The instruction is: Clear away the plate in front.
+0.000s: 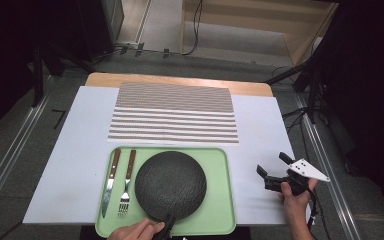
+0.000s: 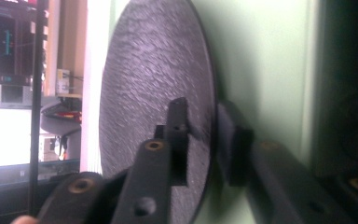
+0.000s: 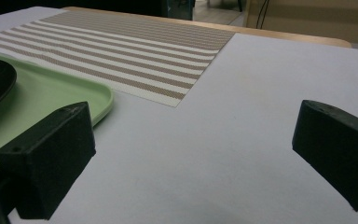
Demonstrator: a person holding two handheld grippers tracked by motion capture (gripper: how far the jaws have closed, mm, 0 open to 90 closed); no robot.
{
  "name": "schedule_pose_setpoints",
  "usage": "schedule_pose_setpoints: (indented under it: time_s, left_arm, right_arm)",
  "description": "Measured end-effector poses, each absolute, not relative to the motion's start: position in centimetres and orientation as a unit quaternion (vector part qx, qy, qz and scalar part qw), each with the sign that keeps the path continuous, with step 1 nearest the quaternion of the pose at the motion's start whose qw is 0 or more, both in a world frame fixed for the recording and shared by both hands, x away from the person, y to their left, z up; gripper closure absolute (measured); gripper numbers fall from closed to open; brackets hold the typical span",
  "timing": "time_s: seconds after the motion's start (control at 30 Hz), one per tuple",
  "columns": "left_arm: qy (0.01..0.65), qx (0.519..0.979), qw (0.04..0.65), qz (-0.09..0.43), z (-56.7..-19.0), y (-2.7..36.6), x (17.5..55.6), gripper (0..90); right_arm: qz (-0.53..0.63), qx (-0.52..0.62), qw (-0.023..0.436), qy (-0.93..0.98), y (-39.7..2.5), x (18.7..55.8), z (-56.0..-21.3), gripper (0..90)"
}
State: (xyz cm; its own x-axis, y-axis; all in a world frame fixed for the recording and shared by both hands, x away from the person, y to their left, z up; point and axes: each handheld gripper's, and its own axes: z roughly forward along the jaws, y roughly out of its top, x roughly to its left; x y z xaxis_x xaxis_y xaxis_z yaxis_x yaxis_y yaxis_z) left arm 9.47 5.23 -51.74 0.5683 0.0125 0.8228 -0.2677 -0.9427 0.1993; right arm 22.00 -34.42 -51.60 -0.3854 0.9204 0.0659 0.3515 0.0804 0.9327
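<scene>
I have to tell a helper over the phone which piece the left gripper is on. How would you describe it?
Find the pale green tray at the near edge of the white-covered table. The round dark plate lies on it, right of a knife and fork. It is the only round, rough, slate-black piece there.

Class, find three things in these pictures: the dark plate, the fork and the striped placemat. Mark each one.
dark plate (image 1: 170, 184): high view, middle of its textured top.
fork (image 1: 127, 181): high view, the neck between wooden handle and tines.
striped placemat (image 1: 174, 112): high view, centre of the striped weave.
</scene>
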Motion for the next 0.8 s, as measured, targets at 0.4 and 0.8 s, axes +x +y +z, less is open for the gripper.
schedule_pose_setpoints:
  time_s: [0.4,0.8]
  left_arm:
    - [-0.017,0.872,0.235,0.43,-49.4,5.9,9.9,52.6]
    - [0.039,0.852,0.258,0.454,-48.6,7.8,12.4,38.4]
  right_arm:
    - [0.487,0.473,0.293,0.674,-34.3,22.0,-51.6,0.0]
    - [0.487,0.473,0.293,0.674,-34.3,22.0,-51.6,0.0]
